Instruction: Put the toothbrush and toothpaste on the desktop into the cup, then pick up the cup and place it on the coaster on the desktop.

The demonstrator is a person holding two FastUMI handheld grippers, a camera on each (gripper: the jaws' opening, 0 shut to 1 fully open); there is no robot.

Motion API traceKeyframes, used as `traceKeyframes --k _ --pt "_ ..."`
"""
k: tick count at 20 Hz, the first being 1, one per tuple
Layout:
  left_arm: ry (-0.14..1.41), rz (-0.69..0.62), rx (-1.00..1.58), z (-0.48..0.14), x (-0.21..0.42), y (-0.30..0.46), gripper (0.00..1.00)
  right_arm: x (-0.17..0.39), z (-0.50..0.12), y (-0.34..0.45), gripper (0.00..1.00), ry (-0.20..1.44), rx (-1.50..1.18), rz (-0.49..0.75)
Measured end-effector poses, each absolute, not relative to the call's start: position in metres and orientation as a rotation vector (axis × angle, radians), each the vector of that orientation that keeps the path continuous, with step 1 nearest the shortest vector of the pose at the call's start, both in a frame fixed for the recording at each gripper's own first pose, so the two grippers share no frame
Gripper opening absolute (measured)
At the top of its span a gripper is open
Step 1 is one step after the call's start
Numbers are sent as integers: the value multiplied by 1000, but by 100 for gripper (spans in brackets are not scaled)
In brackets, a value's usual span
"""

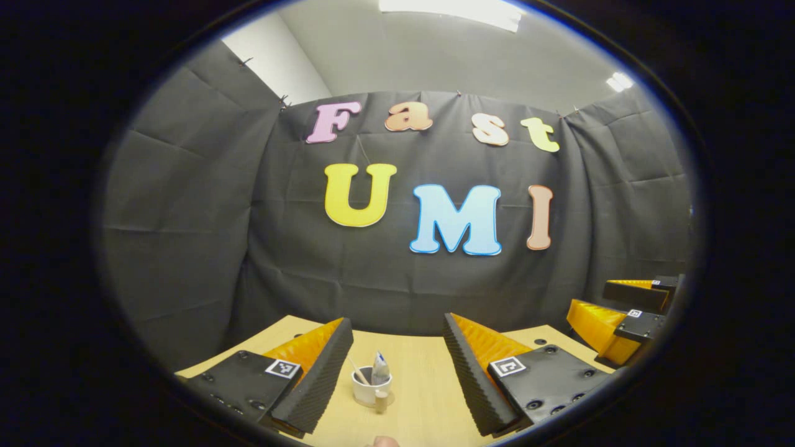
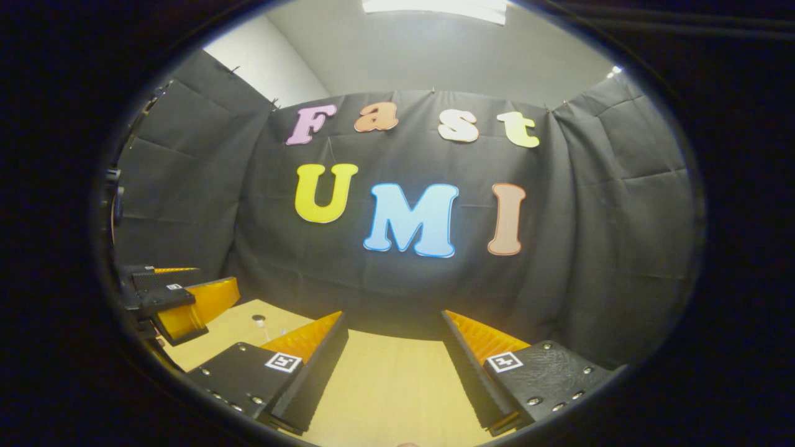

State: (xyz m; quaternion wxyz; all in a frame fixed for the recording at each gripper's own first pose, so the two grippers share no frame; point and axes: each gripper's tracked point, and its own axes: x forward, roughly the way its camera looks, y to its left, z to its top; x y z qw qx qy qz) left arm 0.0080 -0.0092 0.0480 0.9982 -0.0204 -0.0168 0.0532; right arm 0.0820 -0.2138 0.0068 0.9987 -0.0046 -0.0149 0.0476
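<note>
You are holding both grippers' fingers spread; low in the frame, between the left gripper fingers, the cup is standing on the counter, with the right gripper over bare counter.

Cup with toothbrush and toothpaste on the desktop

A small white cup is seen standing upright on the light wooden desktop. A thin, pale toothbrush is leaned inside it, tilted to the left. A toothpaste tube, white with a bit of blue, is stood in the cup beside the toothbrush, its end sticking up above the rim. A coaster under the cup cannot be made out.
</note>
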Motion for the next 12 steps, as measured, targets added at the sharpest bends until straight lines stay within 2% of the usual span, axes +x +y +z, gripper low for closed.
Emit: traceKeyframes --k 1,2,3,4,5,9,11,12 --pt "-29 104 -36 47 4 -10 97 78 7 -215 93 -31 -14 86" --pt "-27 93 -35 46 0 -11 92 74 9 -215 93 -40 -18 81" --pt "-31 87 -34 48 -3 -13 92 70 11 -214 97 -51 -22 76" --pt "-35 79 -25 49 -7 -13 95 67 12 -213 97 -59 -21 74" --pt "-36 85 -17 49 -10 -12 95 64 11 -214 93 -59 -22 69" --pt "-34 84 -32 51 -17 -14 92 53 13 -214 93 -62 -24 59" --pt "-40 82 -33 53 -19 -16 97 49 15 -215 93 -66 -25 55" --pt "-44 79 -36 55 -21 -16 92 48 16 -216 93 -69 -27 55"
